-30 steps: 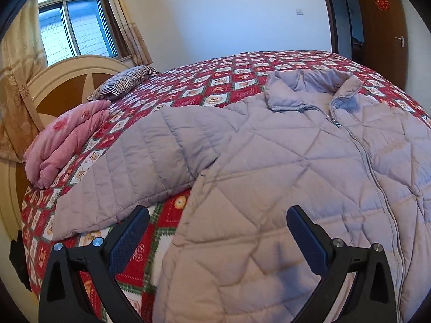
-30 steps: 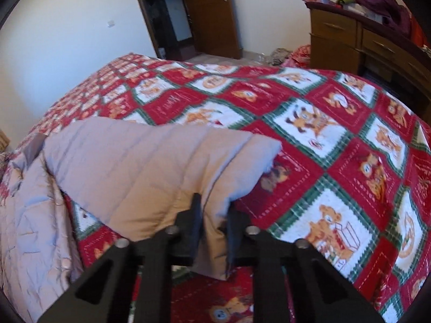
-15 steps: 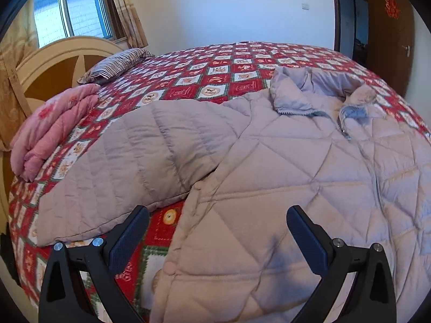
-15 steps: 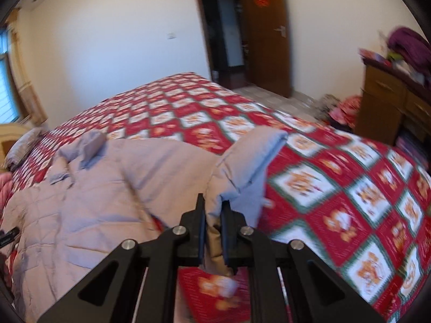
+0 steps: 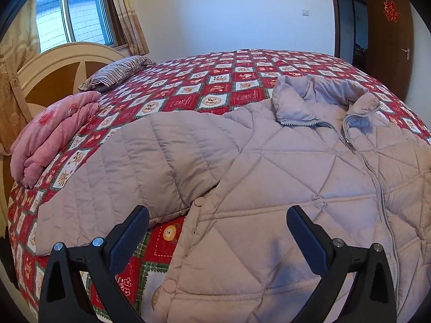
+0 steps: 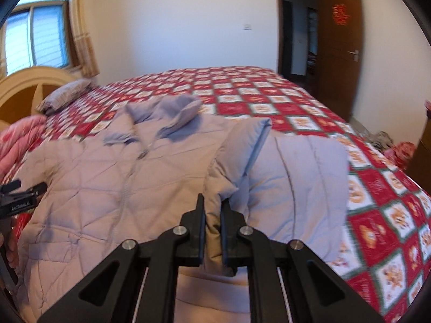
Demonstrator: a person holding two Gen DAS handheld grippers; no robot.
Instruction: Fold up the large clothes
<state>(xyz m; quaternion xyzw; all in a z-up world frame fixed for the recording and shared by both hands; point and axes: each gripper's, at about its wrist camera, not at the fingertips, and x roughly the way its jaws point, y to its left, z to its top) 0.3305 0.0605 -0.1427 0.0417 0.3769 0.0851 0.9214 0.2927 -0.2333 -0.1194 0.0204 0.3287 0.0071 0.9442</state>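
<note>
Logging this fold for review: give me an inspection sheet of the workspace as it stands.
Surface: bed with a red checked quilt, fully made.
Job's things: jacket lying front up, zipped; one sleeve spread flat, the other sleeve lifted over the front.
Clutter: pillow and folded pink blanket by the headboard.
Grippers: left gripper open above the jacket's side, holding nothing; right gripper shut on the sleeve's cuff.
Cables: nothing seen.
Surroundings: window with curtains, white wall, open door, things on the floor beyond the bed.
</note>
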